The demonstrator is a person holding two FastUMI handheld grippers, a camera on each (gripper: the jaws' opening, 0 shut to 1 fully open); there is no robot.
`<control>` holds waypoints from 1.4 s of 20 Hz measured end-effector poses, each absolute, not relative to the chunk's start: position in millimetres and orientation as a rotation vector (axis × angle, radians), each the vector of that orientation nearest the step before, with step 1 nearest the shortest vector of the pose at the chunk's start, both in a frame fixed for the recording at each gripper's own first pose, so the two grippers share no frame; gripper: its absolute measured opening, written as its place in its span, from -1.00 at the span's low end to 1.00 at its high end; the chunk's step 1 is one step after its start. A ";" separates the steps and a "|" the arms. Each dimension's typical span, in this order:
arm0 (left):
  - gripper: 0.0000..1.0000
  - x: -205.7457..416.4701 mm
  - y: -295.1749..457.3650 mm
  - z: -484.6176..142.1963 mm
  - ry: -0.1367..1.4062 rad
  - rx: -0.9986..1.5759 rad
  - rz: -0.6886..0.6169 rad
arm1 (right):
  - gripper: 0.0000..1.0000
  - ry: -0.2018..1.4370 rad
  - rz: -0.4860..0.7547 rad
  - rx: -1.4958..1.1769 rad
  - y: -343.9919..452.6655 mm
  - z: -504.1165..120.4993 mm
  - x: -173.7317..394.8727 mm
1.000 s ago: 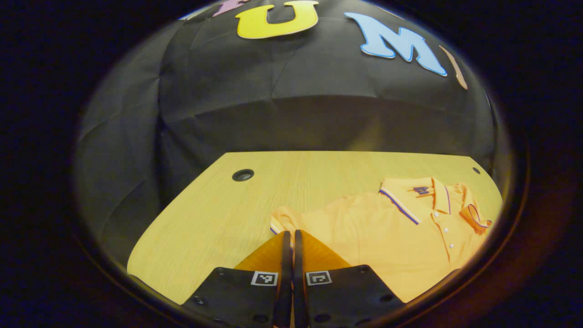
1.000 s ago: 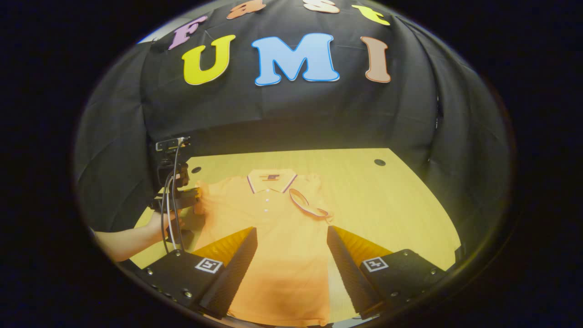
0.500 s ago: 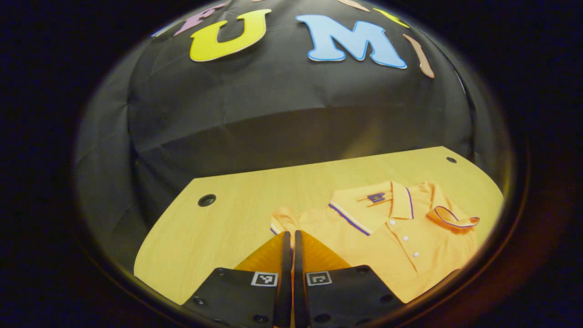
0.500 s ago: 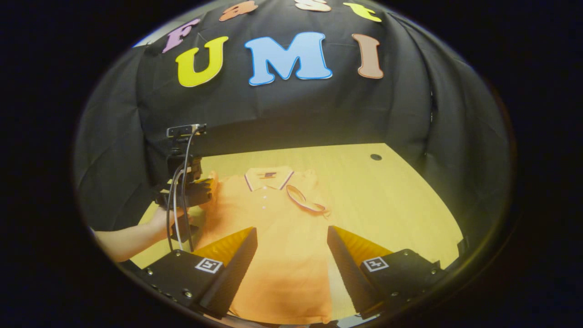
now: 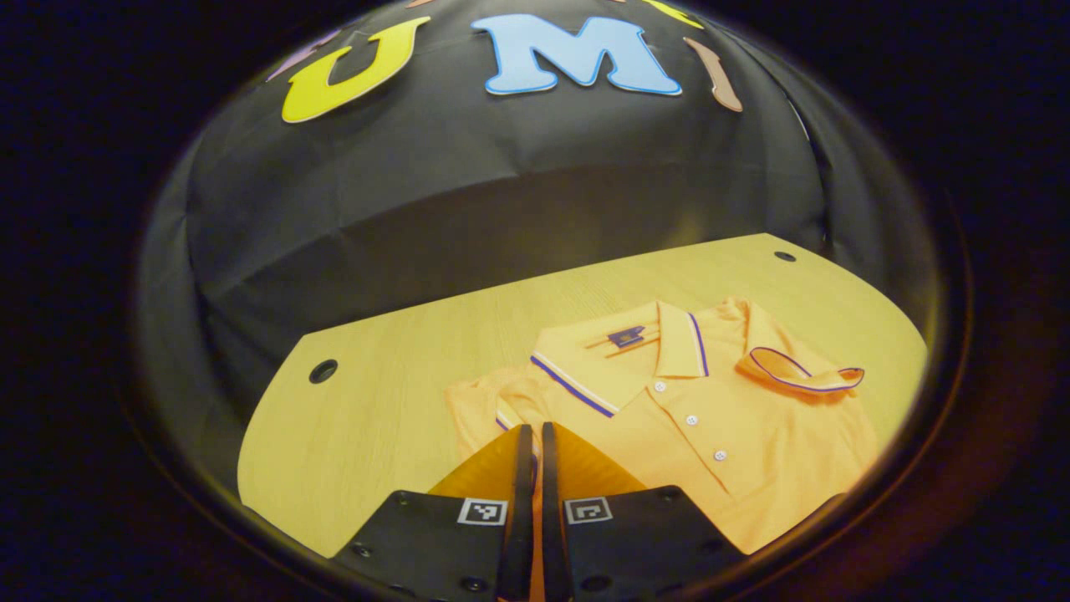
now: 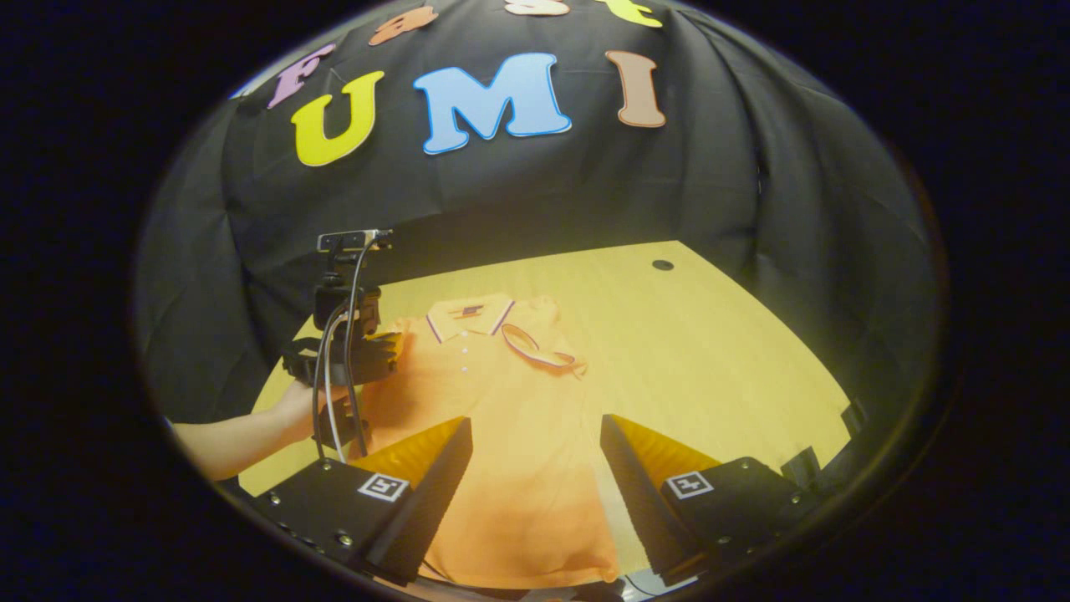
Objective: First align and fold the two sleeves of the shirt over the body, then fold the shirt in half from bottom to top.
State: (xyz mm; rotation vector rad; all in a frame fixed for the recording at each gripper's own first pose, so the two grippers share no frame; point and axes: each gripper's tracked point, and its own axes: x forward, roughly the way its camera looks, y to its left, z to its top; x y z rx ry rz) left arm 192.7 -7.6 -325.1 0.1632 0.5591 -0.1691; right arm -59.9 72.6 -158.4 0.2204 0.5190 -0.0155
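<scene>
Your left gripper has its fingers pressed together on the striped cuff of the orange shirt's left sleeve, pinching the fabric between them. In the right gripper view, that same gripper sits at the shirt's shoulder edge, with your hand around its handle and cables trailing down. Your right gripper has its fingers spread wide, holding nothing, poised over the lower body of the shirt. Orange short-sleeved polo shirt lies flat, front up, on the light wooden table, collar toward the black cloth wall. Other sleeve is folded onto the chest beside the collar.
</scene>
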 end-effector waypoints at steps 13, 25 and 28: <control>0.73 113.4 -39.8 -300.4 0.603 -0.003 -0.219 | 0.92 0.485 0.082 0.146 52.9 -172.3 -67.3; 0.89 -17.6 -13.4 -286.4 0.638 -0.007 -0.195 | 0.92 0.585 0.201 0.100 73.0 -225.6 -112.5; 0.89 -52.0 -11.8 -289.0 0.662 -0.018 -0.202 | 0.92 0.606 0.215 0.091 75.6 -236.0 -123.1</control>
